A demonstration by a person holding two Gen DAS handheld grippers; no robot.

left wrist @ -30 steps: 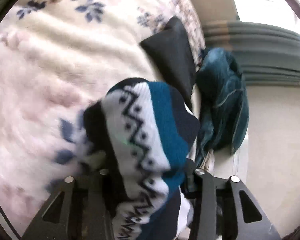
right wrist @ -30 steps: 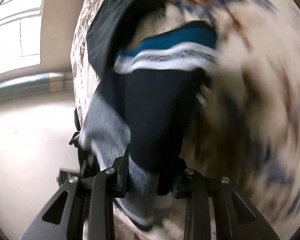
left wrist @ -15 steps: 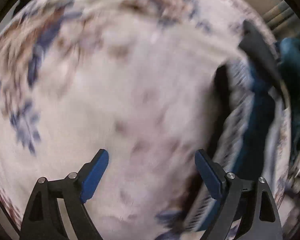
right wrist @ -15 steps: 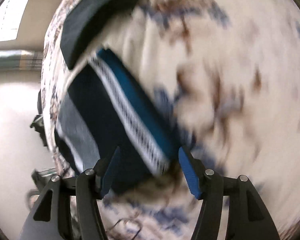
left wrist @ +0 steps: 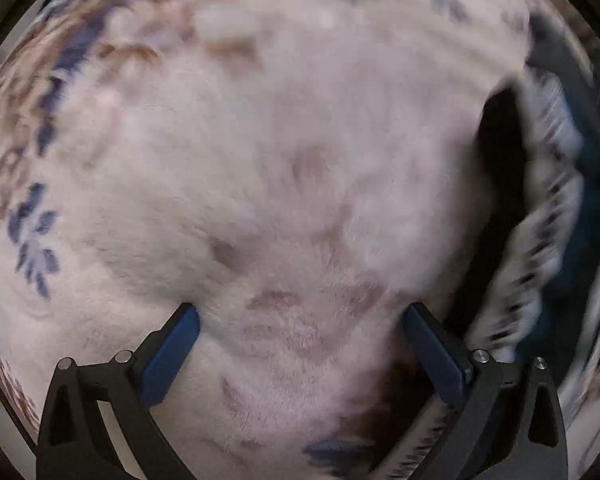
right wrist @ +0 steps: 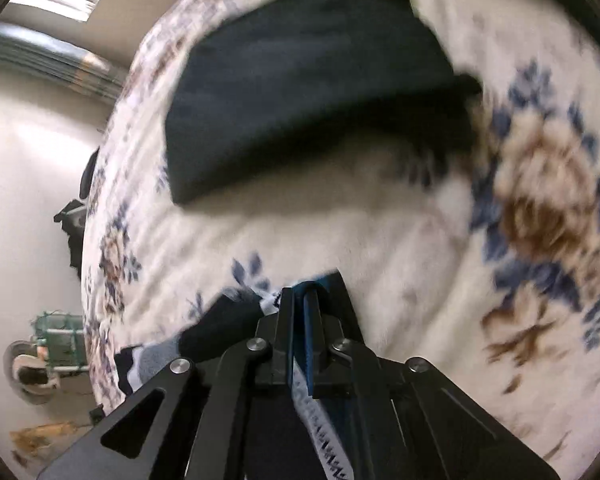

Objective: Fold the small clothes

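- Left wrist view: the left gripper (left wrist: 300,332) is spread as wide as it goes, its jaws have just been opening, and there's nothing between them but the fuzzy floral blanket (left wrist: 236,152). It points pretty much straight down at bare blanket. The patterned sock (left wrist: 540,216) lies off to the right edge, blurry, beside the right finger but not between the pads.
- So this hand looks done with its part for now. Next it probably has to come back over and pin or take an end of the sock.
- Right wrist view: the right gripper (right wrist: 302,320) is pressed together, and the sock (right wrist: 220,320) sits right at the tips, its white-and-teal band running between the fingers. Looks like it's pinching the sock, jaws just closed on it.
- Probably mid-fold, with this hand carrying one end. The next move needs the sock laid flat, not bunched.
- A folded dark cloth (right wrist: 308,92) lies further up the blanket, apart from the sock. Best keep clear of it.
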